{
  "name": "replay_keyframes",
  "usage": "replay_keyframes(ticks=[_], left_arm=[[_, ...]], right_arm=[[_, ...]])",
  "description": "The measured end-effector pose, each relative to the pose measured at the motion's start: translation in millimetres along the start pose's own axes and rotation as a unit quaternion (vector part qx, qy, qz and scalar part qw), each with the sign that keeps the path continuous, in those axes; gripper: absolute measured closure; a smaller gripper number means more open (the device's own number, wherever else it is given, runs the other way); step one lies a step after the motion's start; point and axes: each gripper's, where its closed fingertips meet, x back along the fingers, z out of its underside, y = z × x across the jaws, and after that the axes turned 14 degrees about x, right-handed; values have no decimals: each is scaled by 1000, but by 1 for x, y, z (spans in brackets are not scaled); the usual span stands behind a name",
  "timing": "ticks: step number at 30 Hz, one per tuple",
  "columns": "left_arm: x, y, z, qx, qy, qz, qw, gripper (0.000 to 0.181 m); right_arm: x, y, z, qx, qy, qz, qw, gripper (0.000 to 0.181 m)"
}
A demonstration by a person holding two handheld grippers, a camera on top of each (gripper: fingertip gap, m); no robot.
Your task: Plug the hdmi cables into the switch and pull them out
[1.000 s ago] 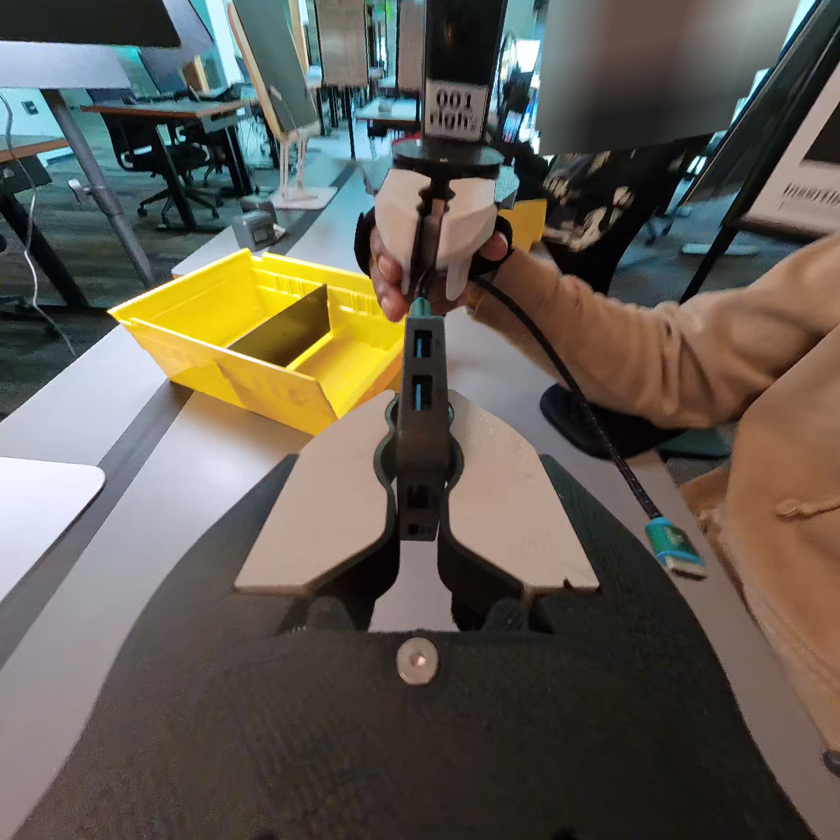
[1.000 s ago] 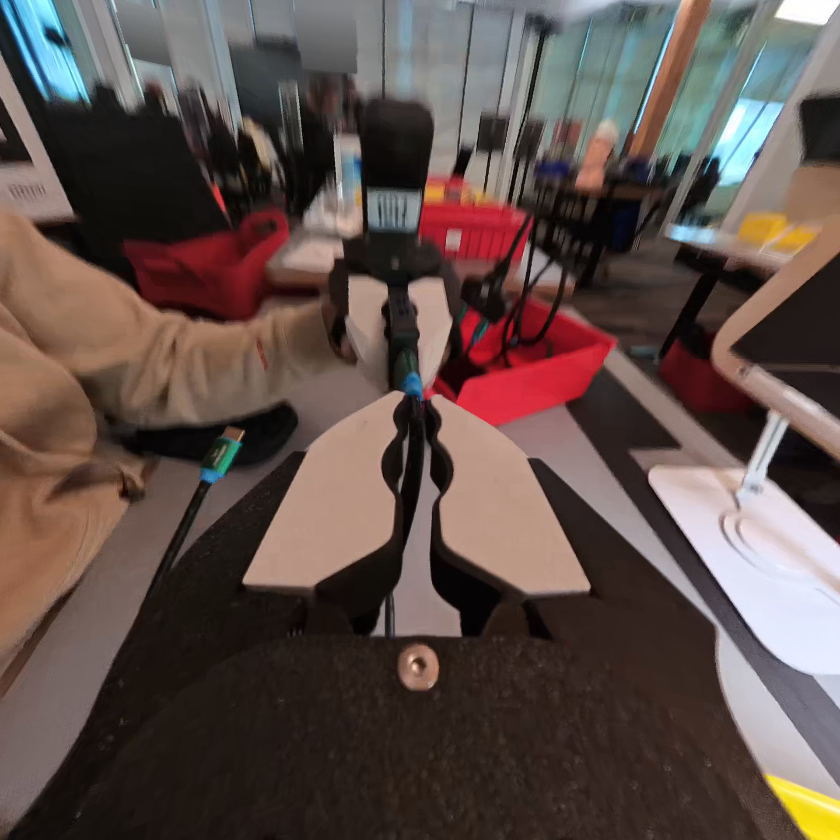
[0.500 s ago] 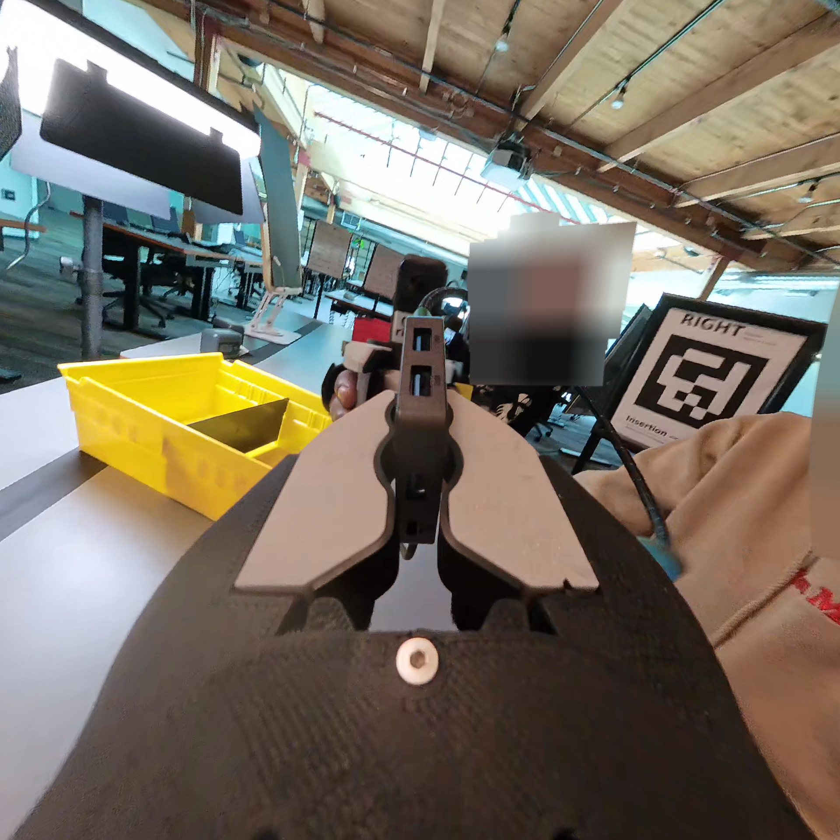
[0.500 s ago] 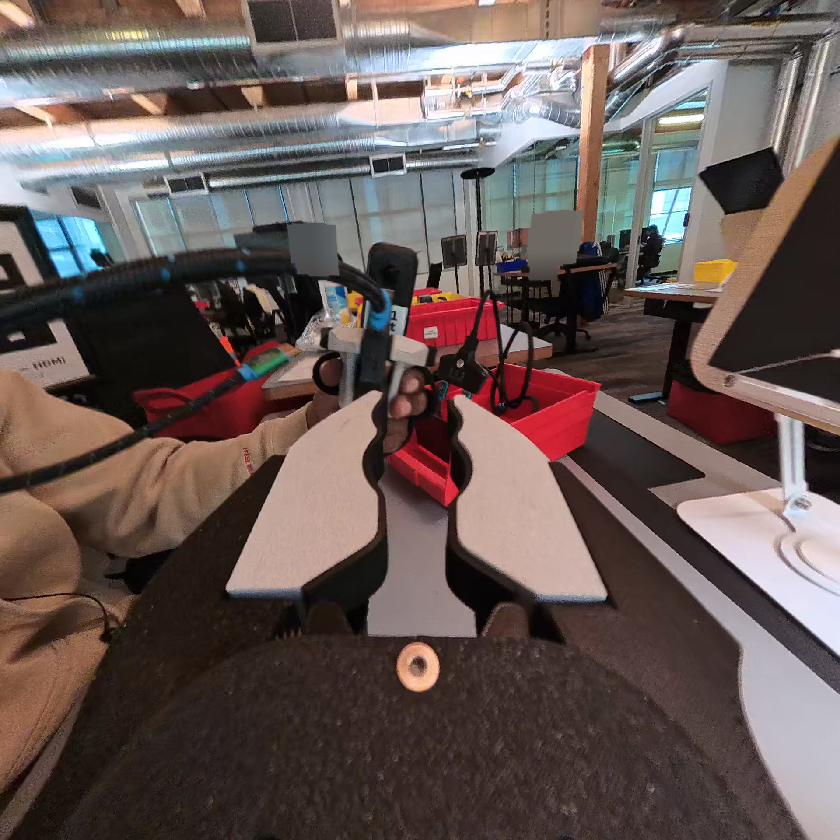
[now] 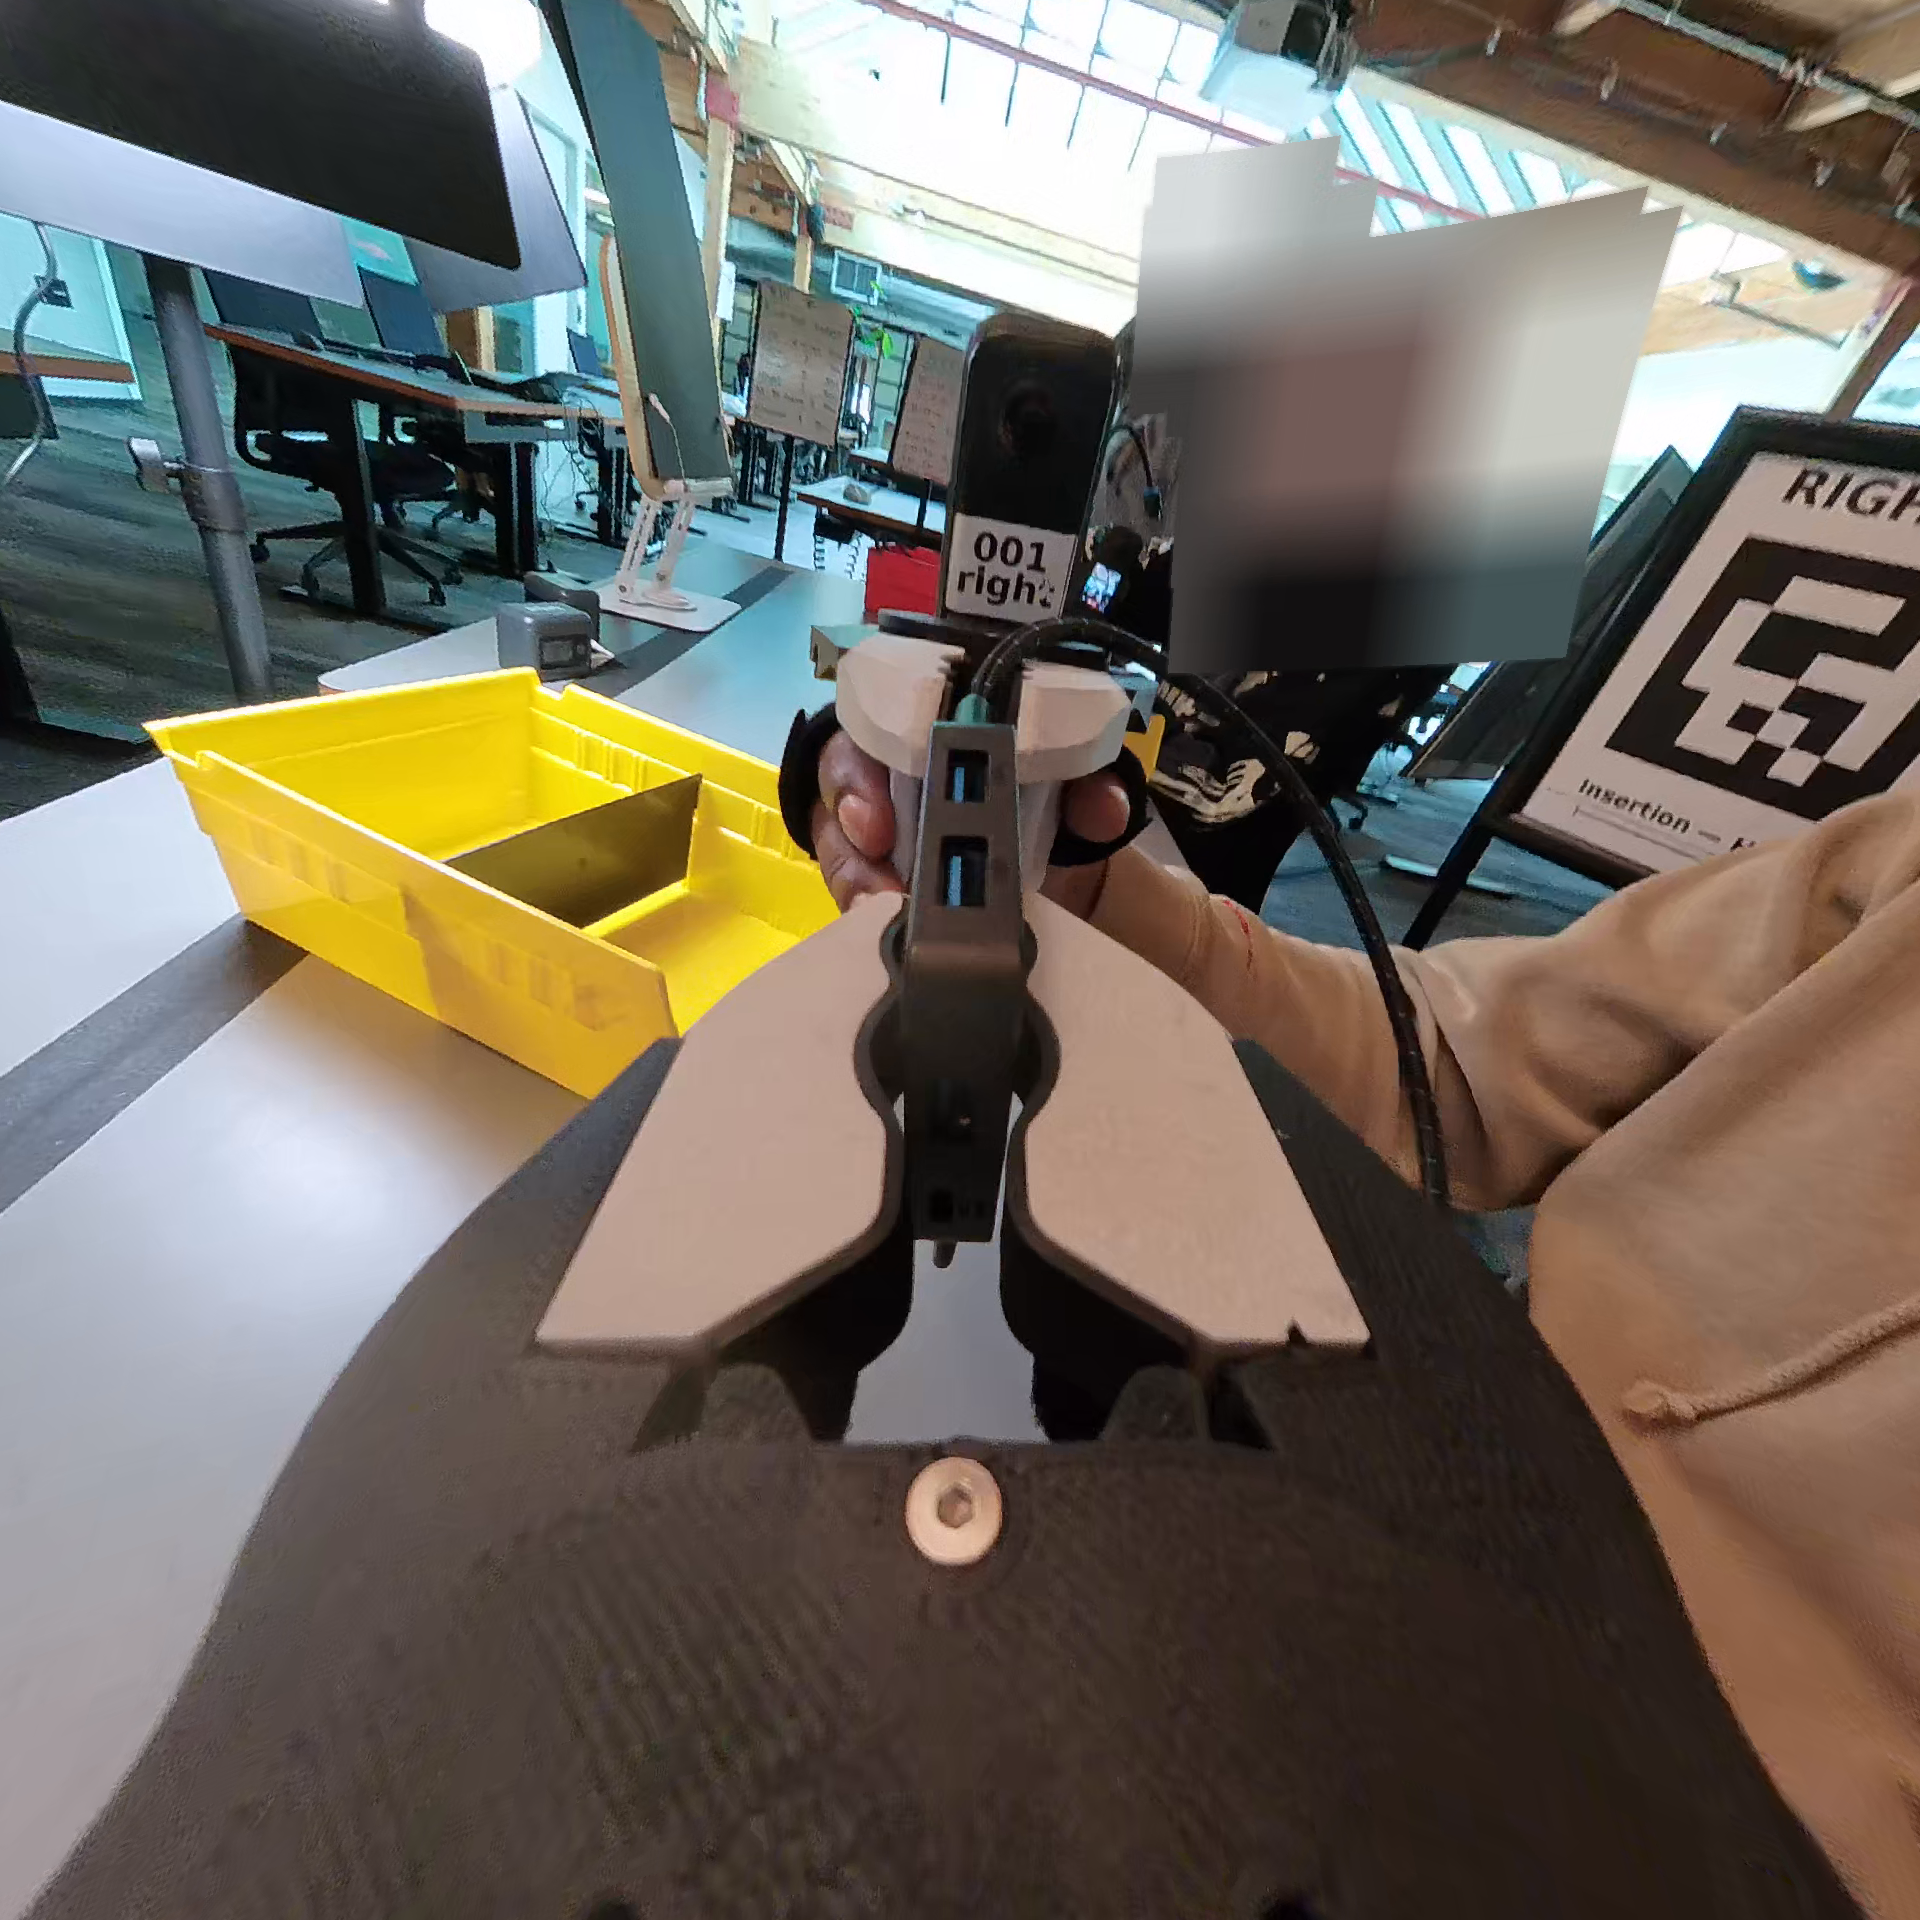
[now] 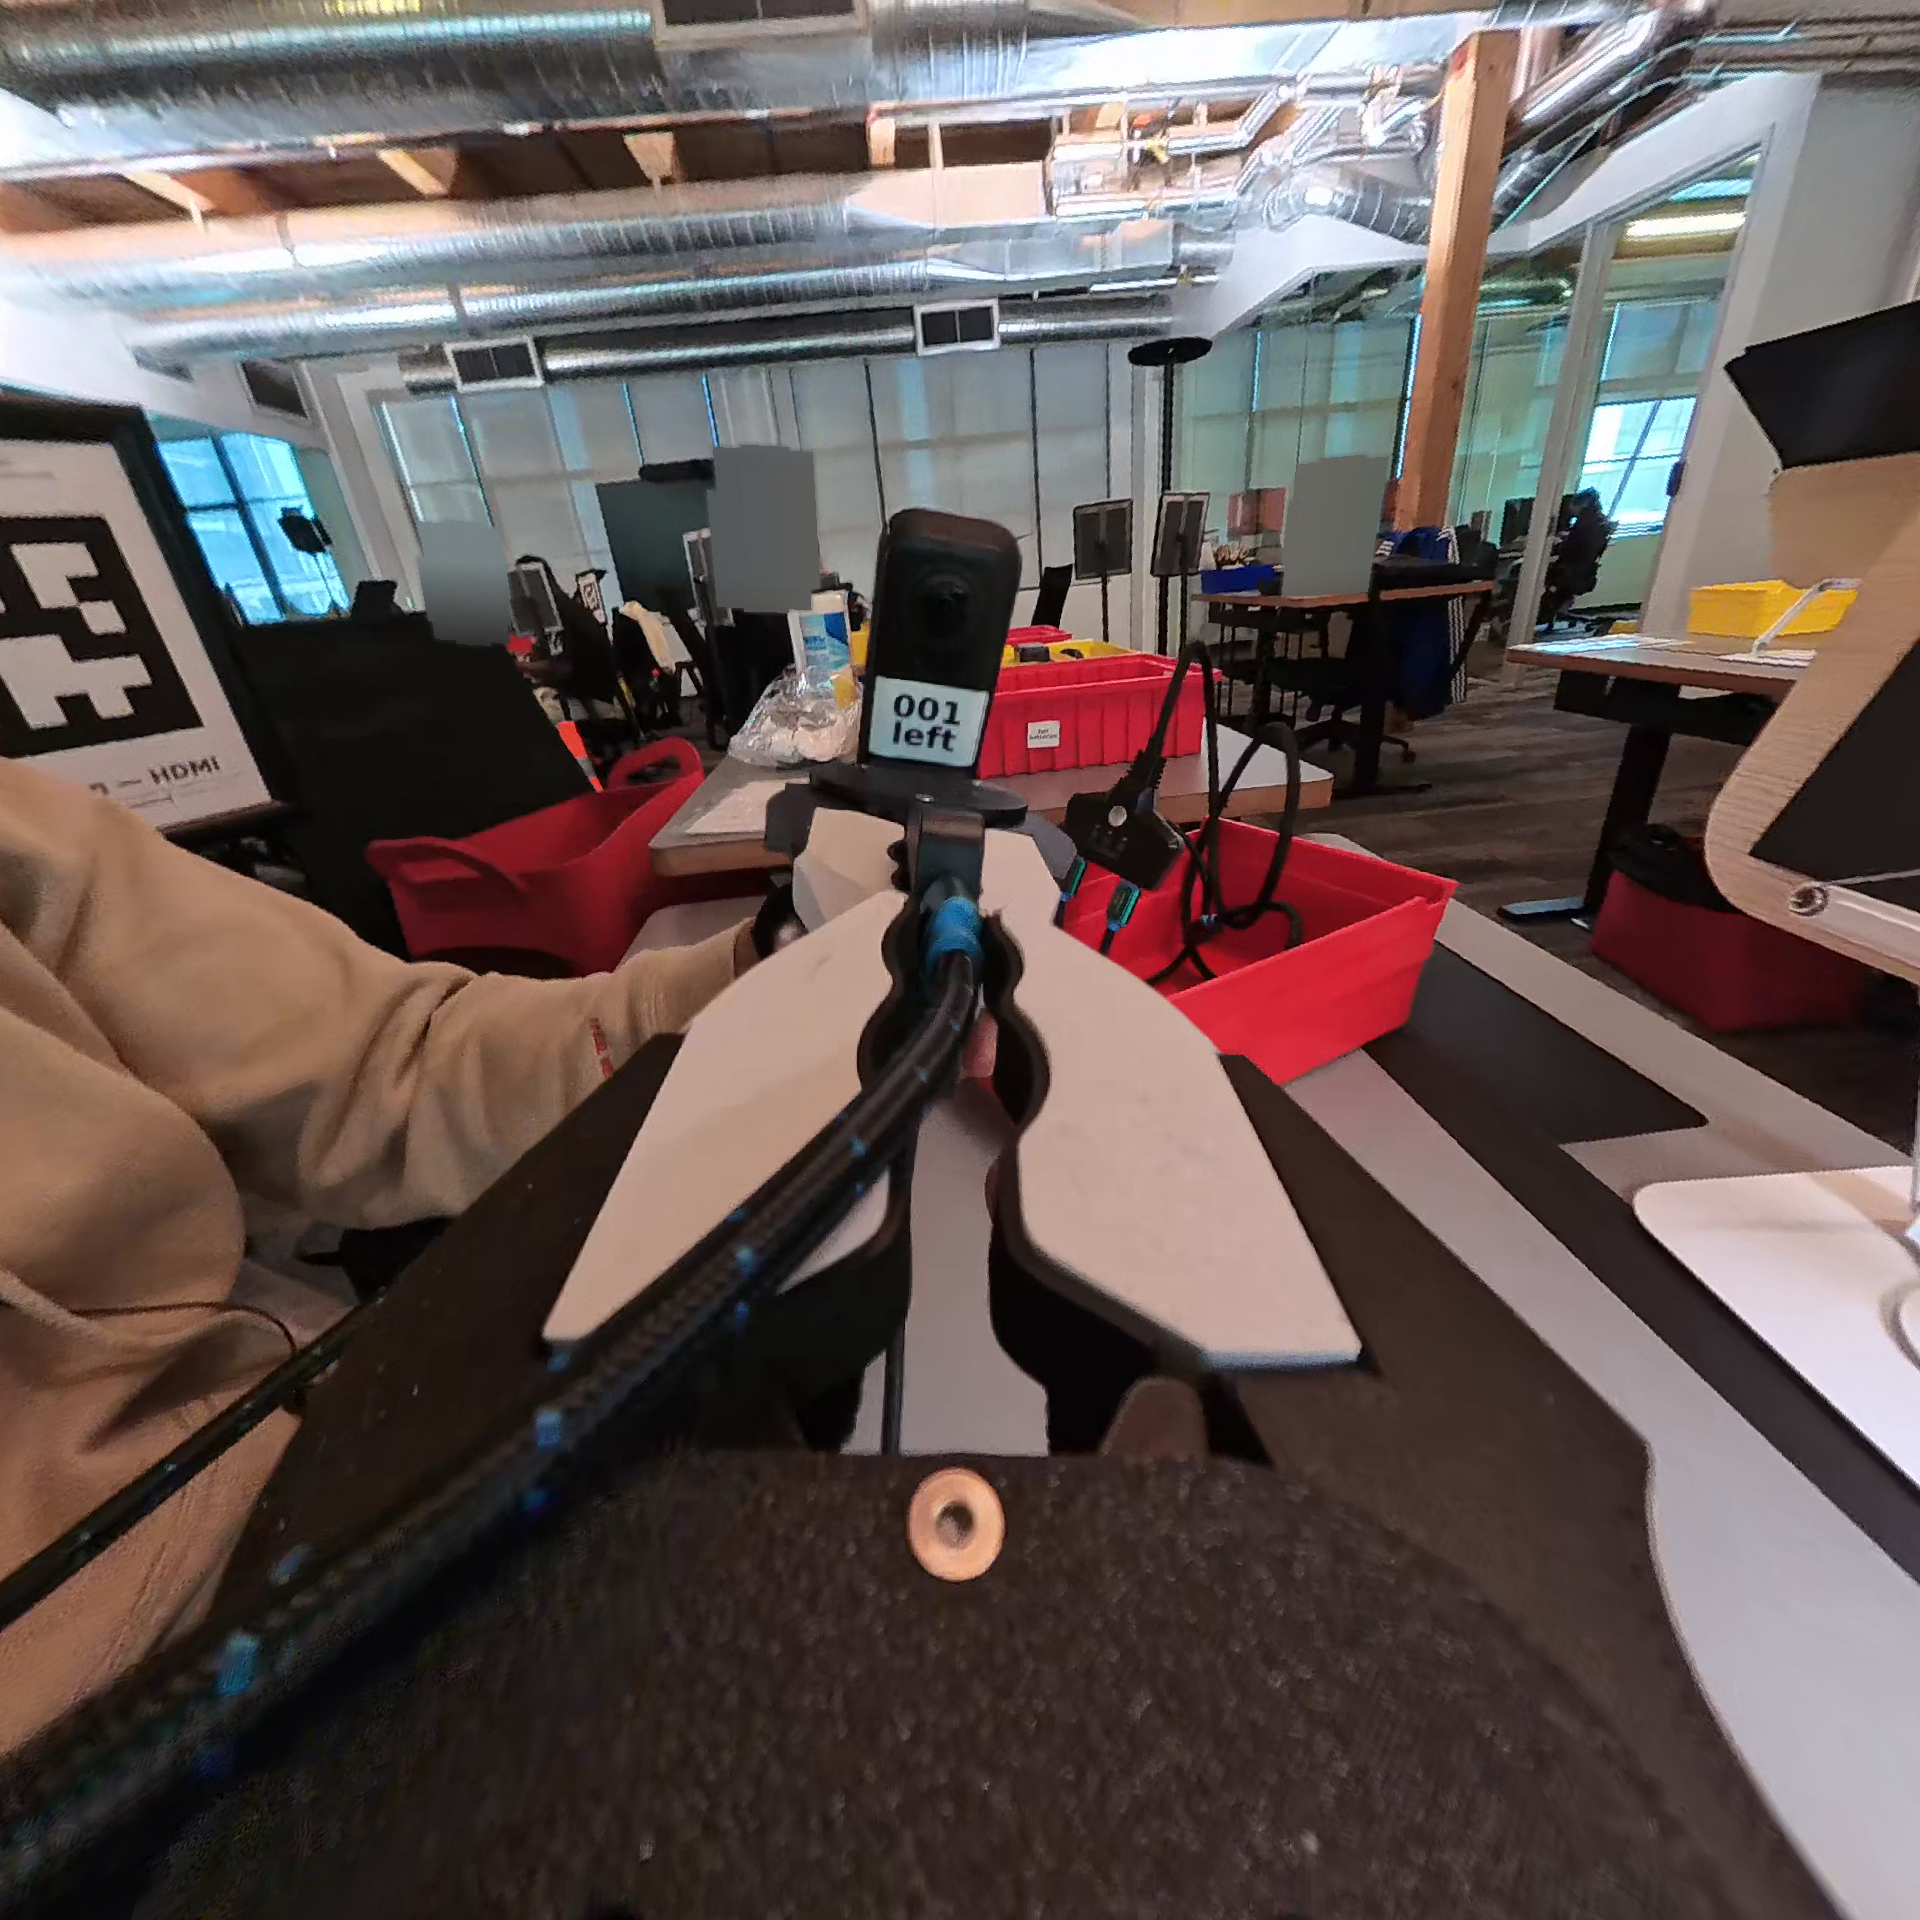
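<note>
My left gripper (image 5: pixel 961 920) is shut on the dark grey switch (image 5: pixel 958 1018), which is held upright above the table with two blue ports facing the camera. My right gripper (image 6: pixel 948 916) is shut on the black braided hdmi cable (image 6: pixel 727 1262) just behind its blue plug (image 6: pixel 951 923). The plug meets the switch's end (image 6: pixel 940 844) and seems seated in it. In the left wrist view the right gripper (image 5: pixel 977 727) faces me, with the teal plug (image 5: pixel 975 715) on top of the switch and the cable (image 5: pixel 1392 997) arcing down to the right.
A yellow divided bin (image 5: pixel 416 831) stands on the grey table (image 5: pixel 208 1195) to the left. A red bin (image 6: pixel 1309 966) with another switch and cables sits beyond the right gripper. A white stand base (image 6: pixel 1808 1288) is at the right. A beige sleeve (image 6: pixel 260 1039) crosses the left. Only a small space, under 4 cm, lies between the two pairs of fingers.
Half a second ago the right gripper's jaws stood open with the cable beside them. Now they are shut on the cable at the plug. Both grippers have tilted back down.
</note>
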Motion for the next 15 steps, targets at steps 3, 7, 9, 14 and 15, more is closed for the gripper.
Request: replay_keyframes(ticks=[3,7,9,14,15], left_arm=[[1,-6,3,-23,31,-2,999,167],[-5,-14,10,-46,65,-4,997,167],[-9,-14,10,-45,65,-5,997,166],[-14,-18,3,-56,47,-10,997,167],[-14,-18,1,-55,43,-10,997,167]], right_arm=[[3,7,-1,24,12,-22,999,170],[11,18,2,48,39,-60,996,170],[16,19,2,53,49,-63,995,170],[22,17,-5,64,41,-58,995,170],[22,17,-6,67,40,-56,995,170]])
